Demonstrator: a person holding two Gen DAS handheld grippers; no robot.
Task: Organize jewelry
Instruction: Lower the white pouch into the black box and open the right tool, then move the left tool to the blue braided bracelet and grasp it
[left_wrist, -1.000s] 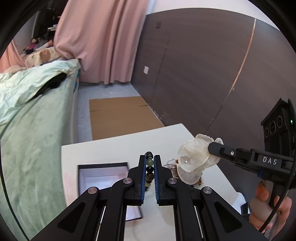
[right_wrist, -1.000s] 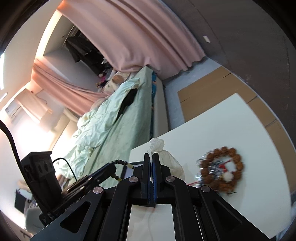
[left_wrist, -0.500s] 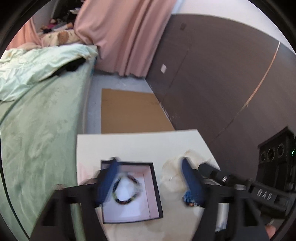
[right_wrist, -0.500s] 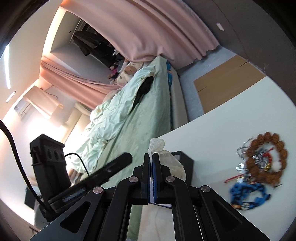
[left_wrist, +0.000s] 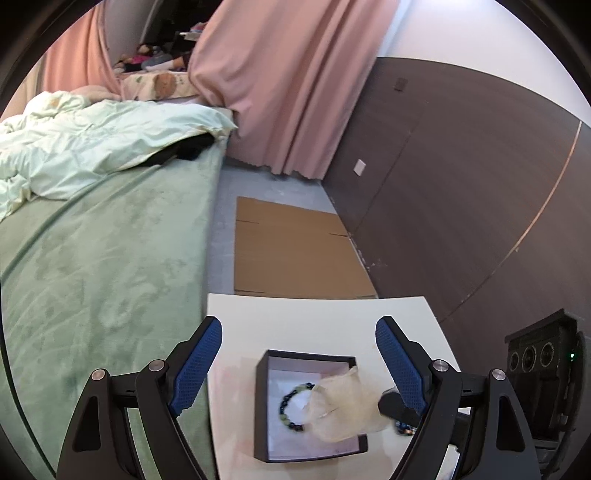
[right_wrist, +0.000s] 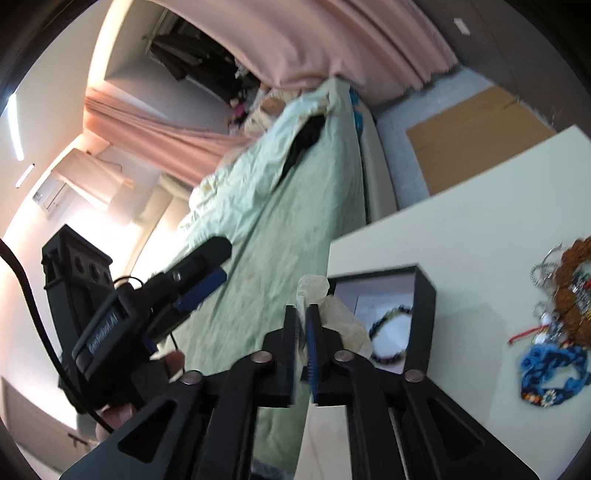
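our left gripper (left_wrist: 298, 363) has let go and stands wide; the beaded bracelet (left_wrist: 293, 406) now lies in the black box (left_wrist: 260, 406), lower centre. our right gripper (right_wrist: 303, 325) has just been opening around the sheer pouch (right_wrist: 341, 319).

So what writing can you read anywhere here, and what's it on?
"GenRobot.AI", slightly blurred: on the side of the left claw's black body, seen in the right wrist view.
Nothing else readable: the dark gift box, bead bracelet and table show no print.
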